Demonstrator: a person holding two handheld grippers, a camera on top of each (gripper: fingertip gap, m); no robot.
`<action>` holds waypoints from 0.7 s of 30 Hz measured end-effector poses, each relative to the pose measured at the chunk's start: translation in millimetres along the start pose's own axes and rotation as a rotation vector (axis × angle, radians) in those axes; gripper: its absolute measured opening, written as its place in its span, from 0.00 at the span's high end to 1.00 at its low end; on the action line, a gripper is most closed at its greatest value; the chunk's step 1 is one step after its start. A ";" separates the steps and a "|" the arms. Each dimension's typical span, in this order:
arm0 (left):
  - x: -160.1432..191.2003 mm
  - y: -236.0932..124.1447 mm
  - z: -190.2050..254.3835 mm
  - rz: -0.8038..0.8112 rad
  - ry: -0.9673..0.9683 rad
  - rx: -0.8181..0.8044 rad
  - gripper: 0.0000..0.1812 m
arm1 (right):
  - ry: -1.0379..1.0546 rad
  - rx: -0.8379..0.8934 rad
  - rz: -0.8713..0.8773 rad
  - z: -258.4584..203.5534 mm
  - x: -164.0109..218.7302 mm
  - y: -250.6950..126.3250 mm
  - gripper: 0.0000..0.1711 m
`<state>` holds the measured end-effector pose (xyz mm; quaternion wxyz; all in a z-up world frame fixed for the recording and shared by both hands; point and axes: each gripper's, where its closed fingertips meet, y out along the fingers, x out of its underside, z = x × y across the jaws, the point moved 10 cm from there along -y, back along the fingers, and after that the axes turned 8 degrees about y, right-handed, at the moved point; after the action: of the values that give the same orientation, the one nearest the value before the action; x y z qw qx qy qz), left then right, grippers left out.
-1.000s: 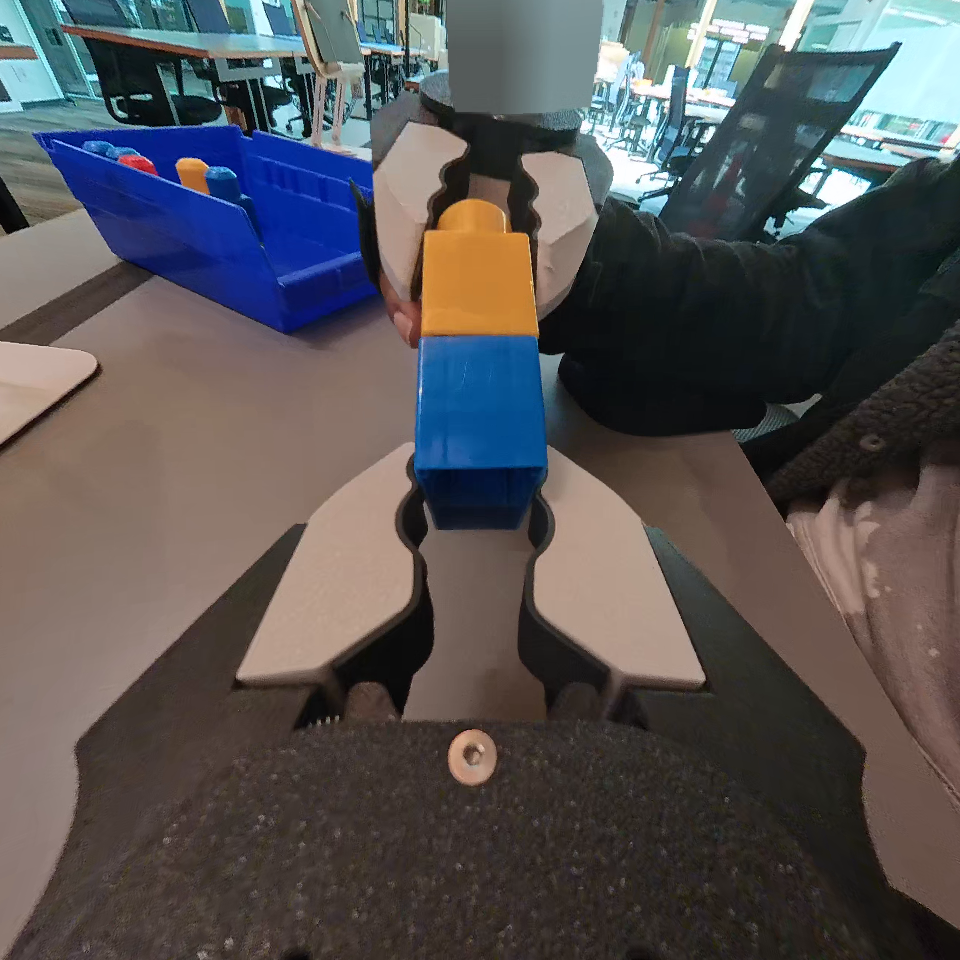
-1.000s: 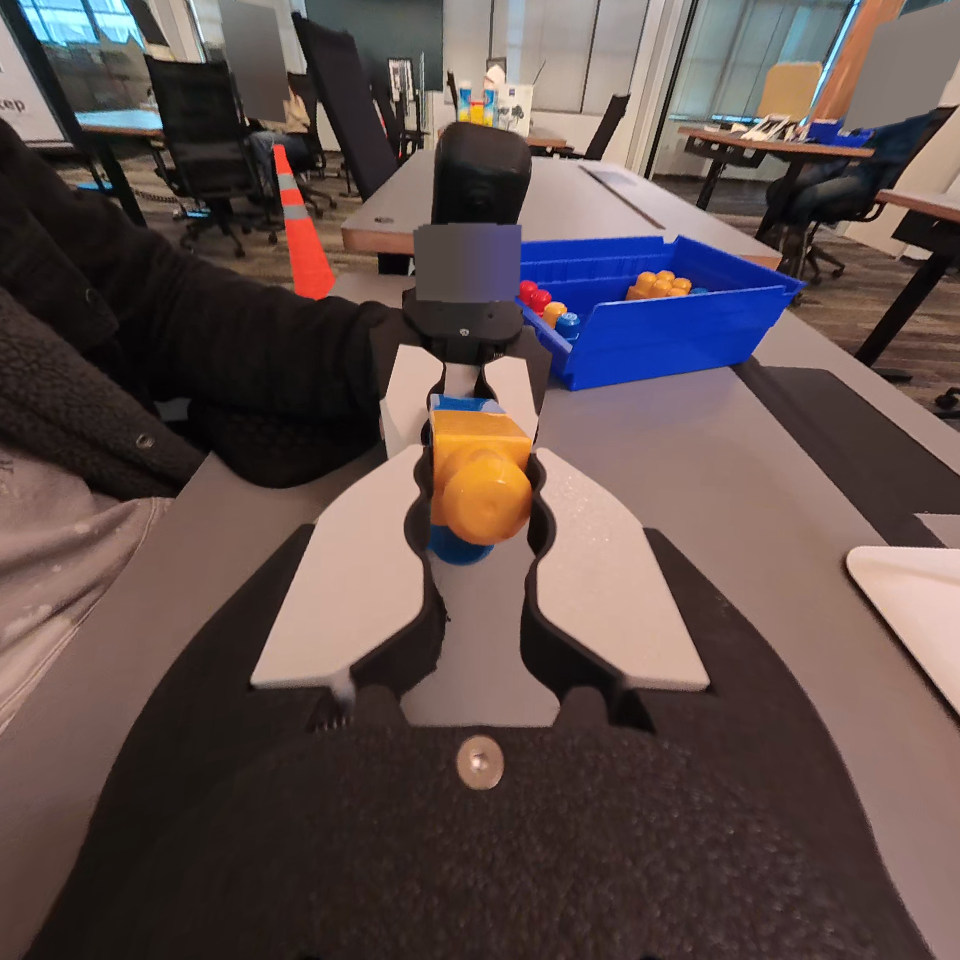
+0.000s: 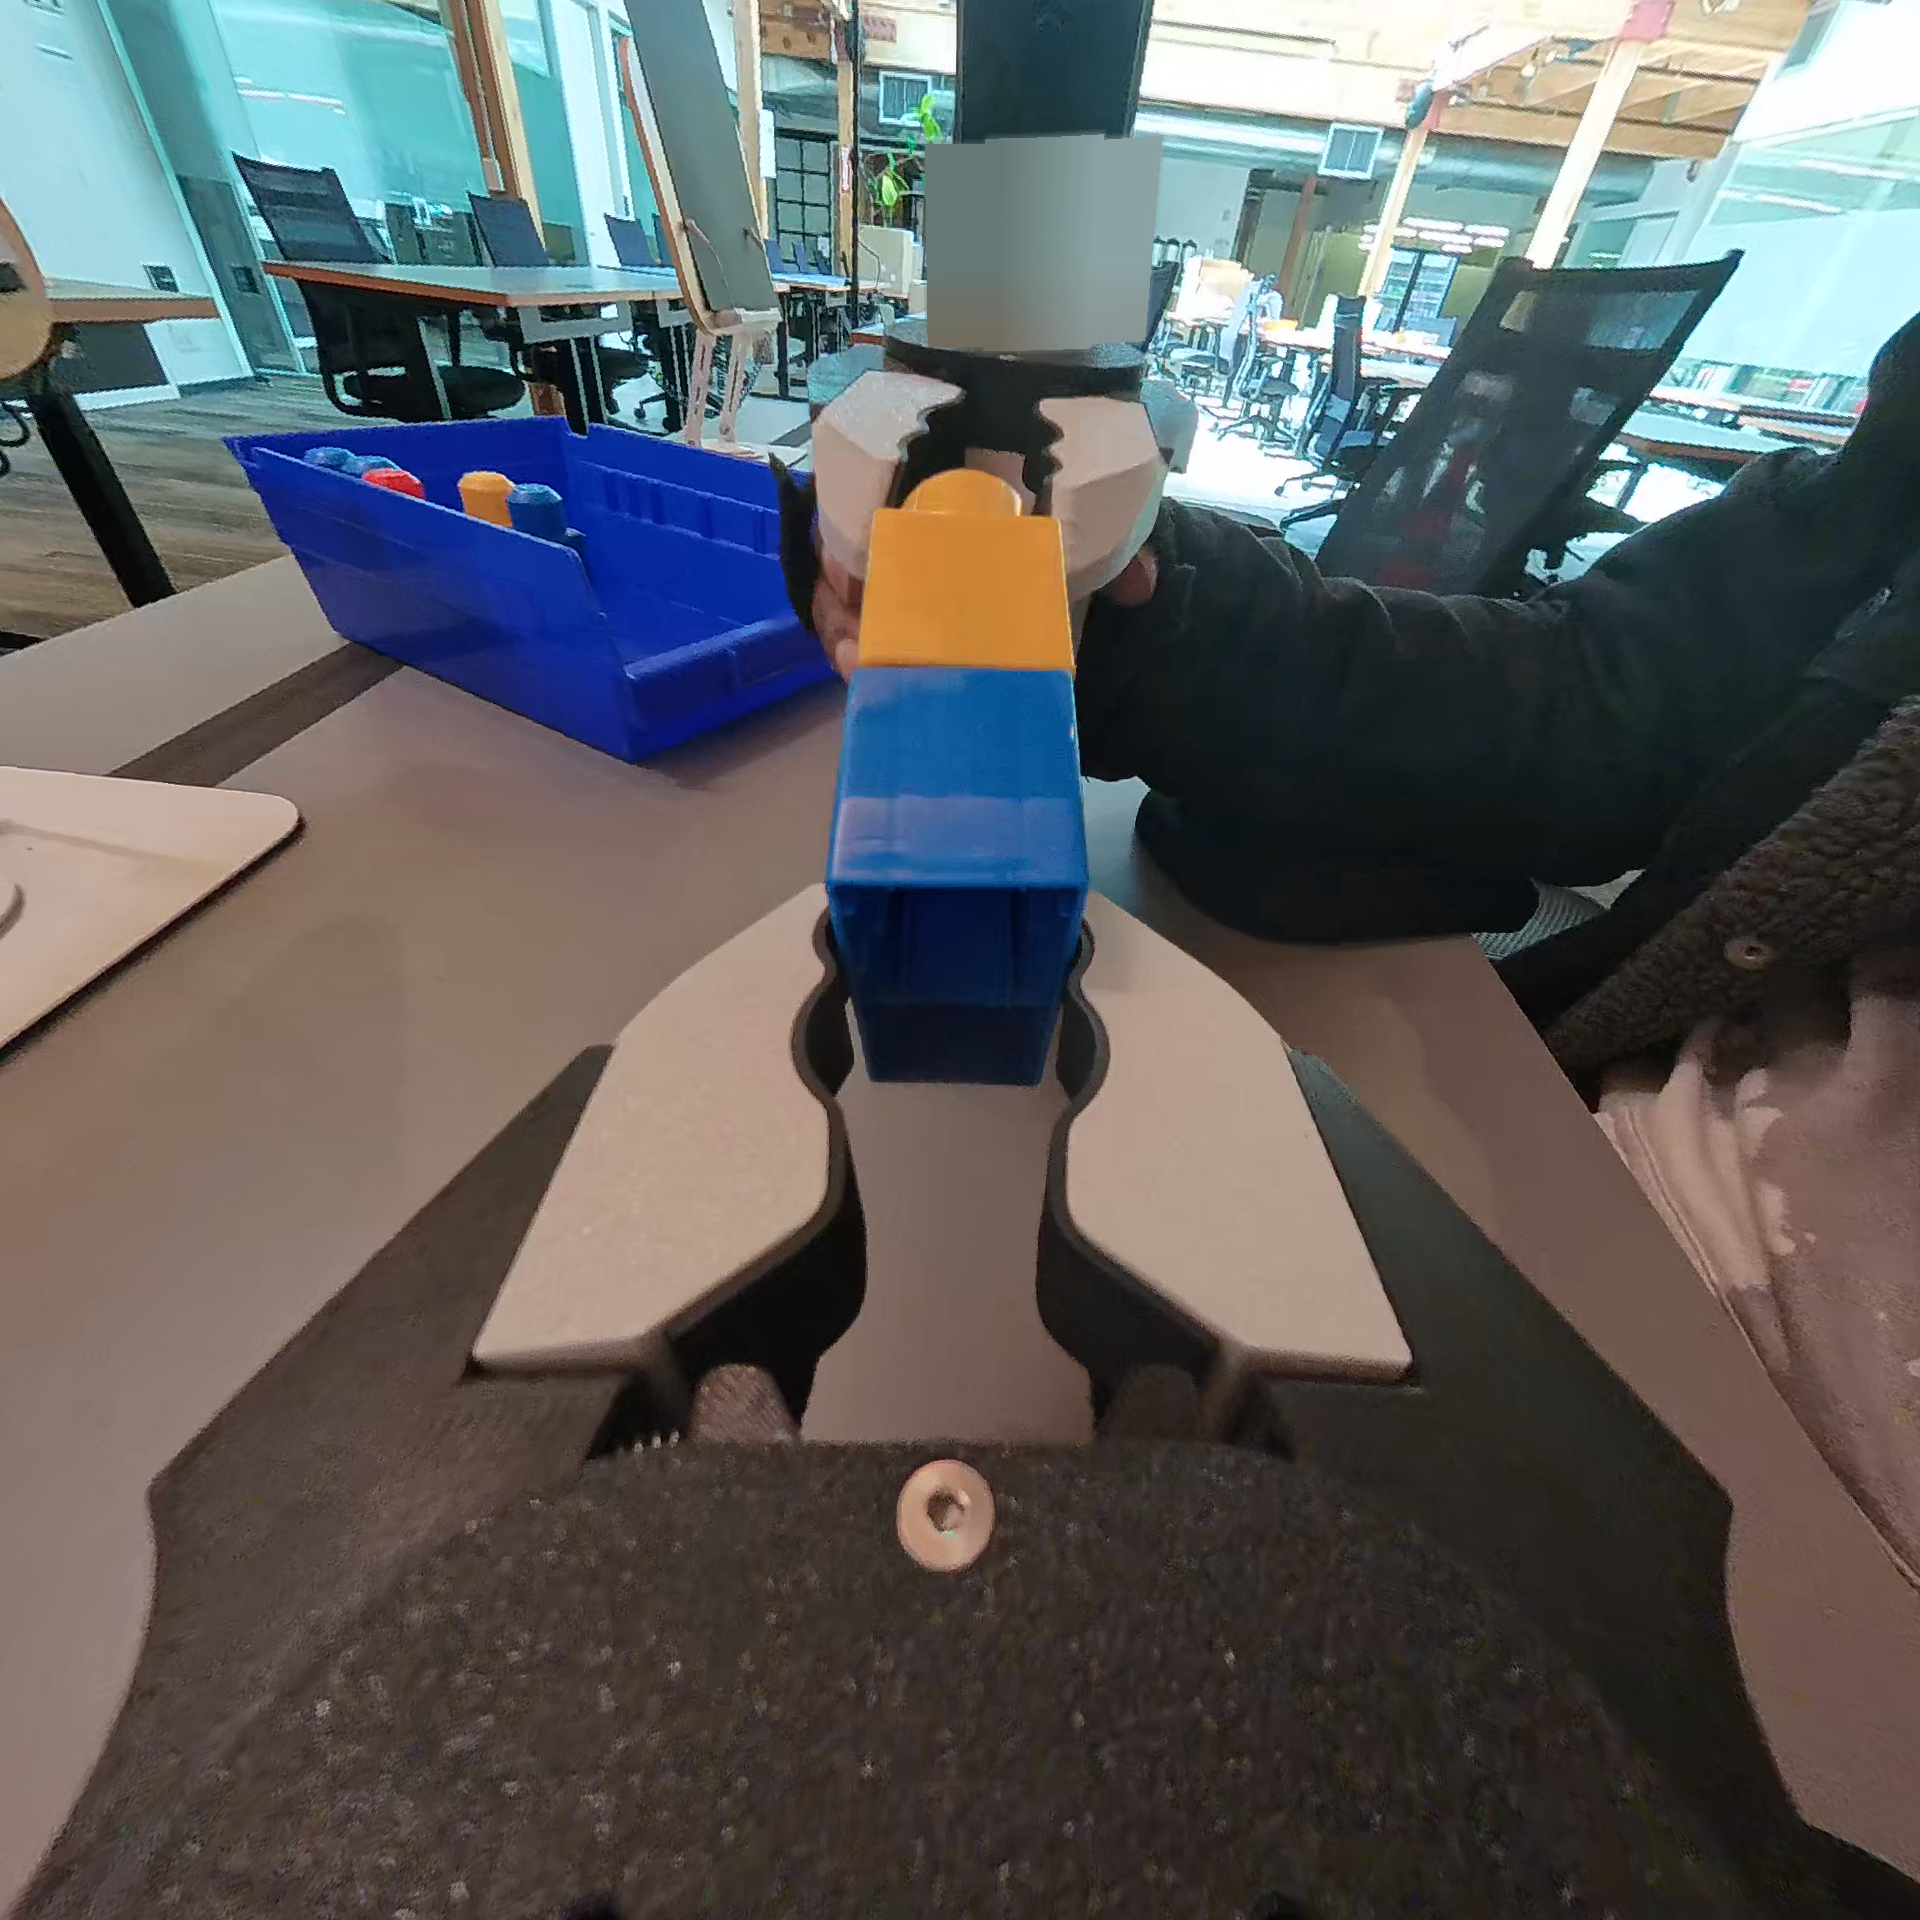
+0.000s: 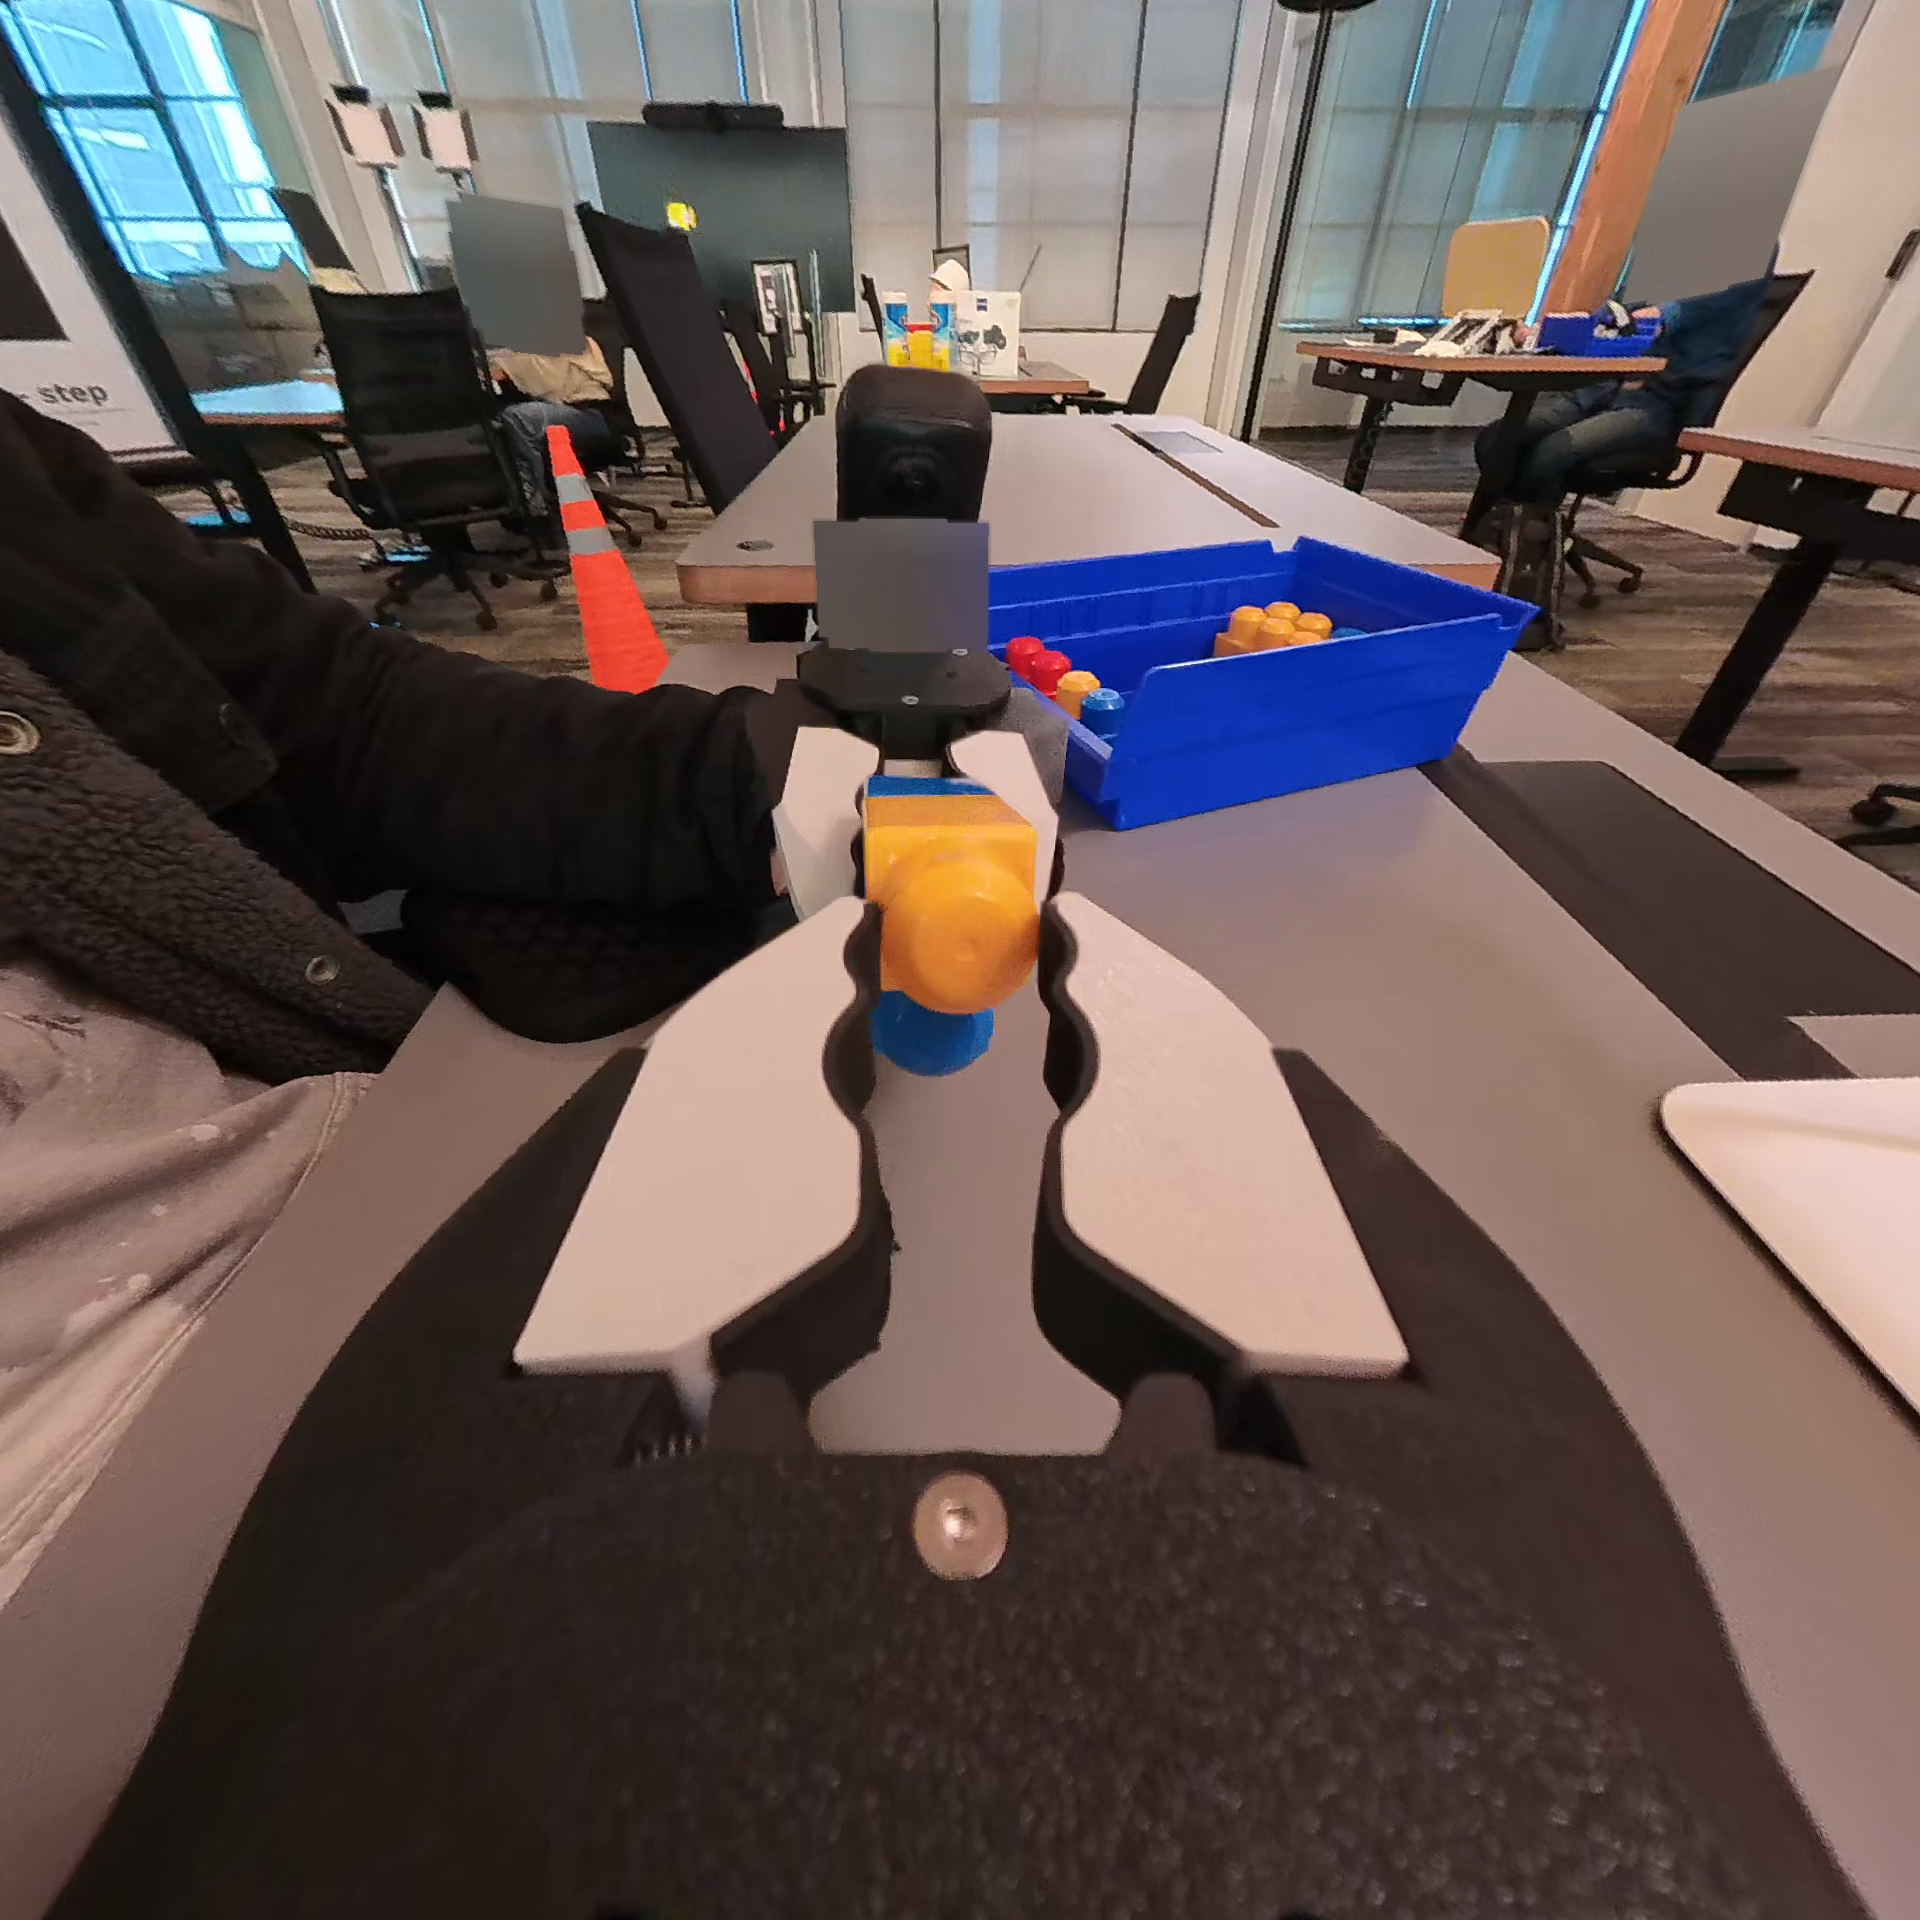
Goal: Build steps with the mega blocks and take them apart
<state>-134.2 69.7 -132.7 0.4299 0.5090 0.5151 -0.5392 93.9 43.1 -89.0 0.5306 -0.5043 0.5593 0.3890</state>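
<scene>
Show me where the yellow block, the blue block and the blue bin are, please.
yellow block (image 3: 966, 592), left wrist view, on its top face.
blue block (image 3: 958, 779), left wrist view, on its top face.
blue bin (image 4: 1299, 717), right wrist view, on its near side wall.

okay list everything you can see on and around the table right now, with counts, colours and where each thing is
yellow block: 1, yellow, held off the table, joined end to end with the blue block
blue block: 1, blue, near end of the joined pair
bin: 1, blue, on the table, holding loose red, yellow and blue blocks
white board: 1, white, on the table edge
table: 1, grey
traffic cone: 1, orange, on the floor behind
office chairs: several, black, in the background
left hand-held gripper: 1, white fingers, shut on the blue block
right hand-held gripper: 1, white fingers, around the yellow block's stud end
</scene>
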 end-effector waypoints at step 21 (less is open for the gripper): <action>-2.7 -14.8 -17.3 0.035 0.039 -0.299 0.86 | -0.127 0.438 -0.475 40.3 -107.5 -134.8 0.83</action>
<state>-146.7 88.2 -127.4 0.5005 0.4585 0.5889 -0.4388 226.0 73.0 25.0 0.7361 -0.4692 0.4624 0.1557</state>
